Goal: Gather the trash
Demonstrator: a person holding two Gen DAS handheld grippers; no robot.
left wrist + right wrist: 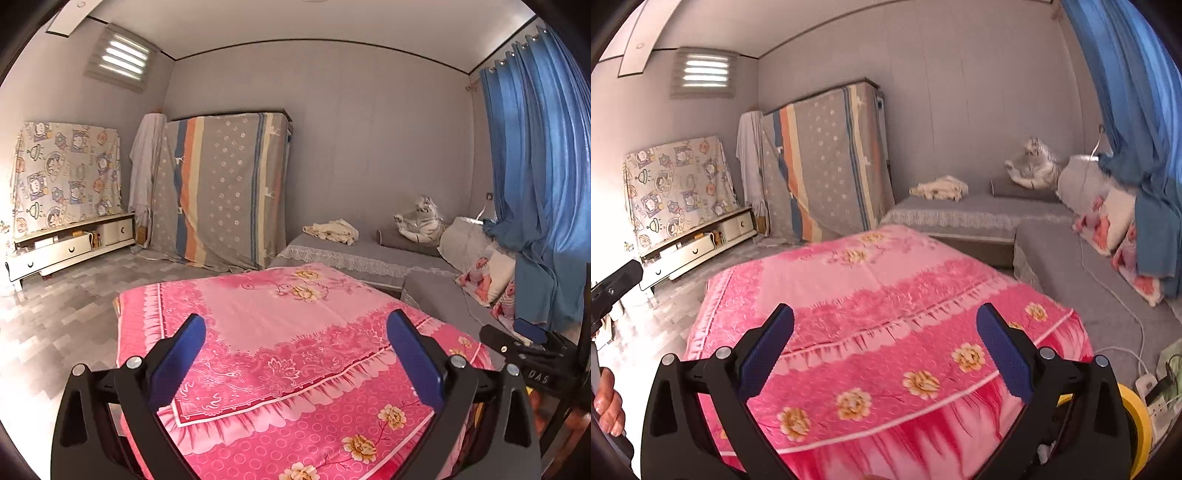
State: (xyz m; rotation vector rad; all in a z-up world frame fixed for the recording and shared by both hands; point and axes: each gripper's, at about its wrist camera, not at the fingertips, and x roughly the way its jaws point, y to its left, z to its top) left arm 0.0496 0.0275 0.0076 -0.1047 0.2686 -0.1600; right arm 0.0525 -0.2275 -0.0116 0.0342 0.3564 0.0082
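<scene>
My left gripper (295, 325) is open and empty, held above a table draped in a pink flowered cloth (258, 332). My right gripper (884, 319) is open and empty above the same pink cloth (868, 295). No trash shows on the cloth. A crumpled cream item (334, 230) lies on the grey sofa at the back, also in the right wrist view (940, 188); I cannot tell what it is. The right gripper's body shows at the right edge of the left wrist view (532, 345), and the left one at the left edge of the right wrist view (613, 286).
A grey L-shaped sofa (1071, 266) with pillows and a plush white tiger (1034, 166) runs along the right. A yellow rimmed bin (1134, 417) and a power strip (1152, 391) sit at lower right. A covered cabinet (221, 188) and a low TV stand (70, 247) stand on the left.
</scene>
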